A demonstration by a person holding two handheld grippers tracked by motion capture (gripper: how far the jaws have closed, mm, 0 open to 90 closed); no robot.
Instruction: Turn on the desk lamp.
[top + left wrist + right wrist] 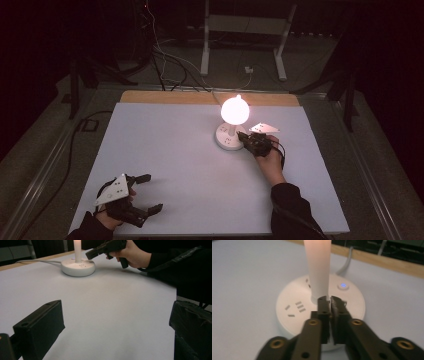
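Plastic, smooth and white, makes up the round power-socket base (294,312), a low puck with slotted outlets on top and a small button lit blue (343,285). From its middle rises a slim white stem (318,270) that carries a glowing globe bulb (235,110). A pale cable (37,261) leaves the base toward the table's far edge. The base stands on a matte, light grey tabletop sheet (170,150), right of centre and toward the far side; a strip of bare wood (165,97) shows behind the sheet. The room around is dark, with cables on the floor (160,60) and the white legs of a stand (205,45) farther back.

The right gripper (330,300) has its black jaws almost together, only a thin slit between the pads, their tips over the base just at the foot of the stem; nothing is clamped between them. The left gripper (145,192) lies low near the sheet's near left corner, well apart from the lamp, with its jaws spread wide and empty.
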